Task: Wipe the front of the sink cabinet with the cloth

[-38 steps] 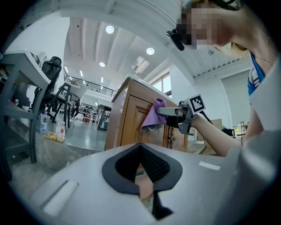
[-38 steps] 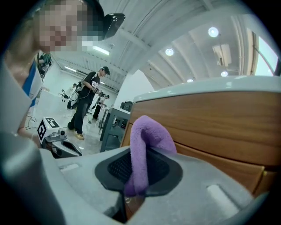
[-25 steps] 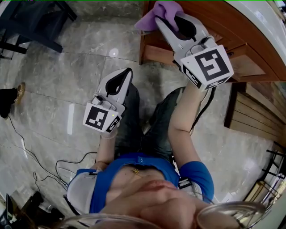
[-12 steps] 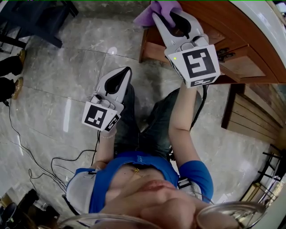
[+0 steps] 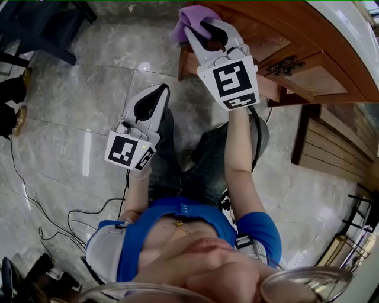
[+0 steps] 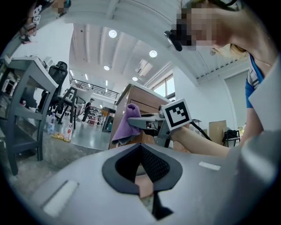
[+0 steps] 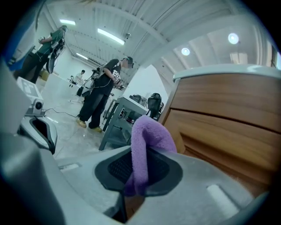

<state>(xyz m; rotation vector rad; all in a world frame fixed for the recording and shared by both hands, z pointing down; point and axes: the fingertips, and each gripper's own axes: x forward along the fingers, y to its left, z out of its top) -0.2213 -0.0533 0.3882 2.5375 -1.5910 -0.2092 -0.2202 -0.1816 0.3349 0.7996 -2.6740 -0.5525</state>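
Observation:
A purple cloth (image 5: 192,18) is clamped in my right gripper (image 5: 204,26), which is shut on it and holds it against the left end of the brown wooden sink cabinet front (image 5: 284,41). In the right gripper view the cloth (image 7: 147,145) rises out of the closed jaws beside the cabinet panels (image 7: 224,118). My left gripper (image 5: 155,97) hangs lower, over the person's knee and away from the cabinet, jaws shut and empty. From the left gripper view I see the right gripper (image 6: 145,124), the cloth (image 6: 126,125) and the cabinet (image 6: 140,99) ahead.
A dark metal handle (image 5: 284,64) sits on a cabinet door. Marble floor (image 5: 71,106) spreads left, with black cables (image 5: 35,201) and another person's shoes (image 5: 18,100). A slatted wooden panel (image 5: 331,148) stands at right. A grey desk (image 7: 120,121) and standing people (image 7: 99,94) lie beyond.
My right gripper has slid the cloth leftward along the cabinet front, toward its left corner. The left gripper has stayed nearly still.

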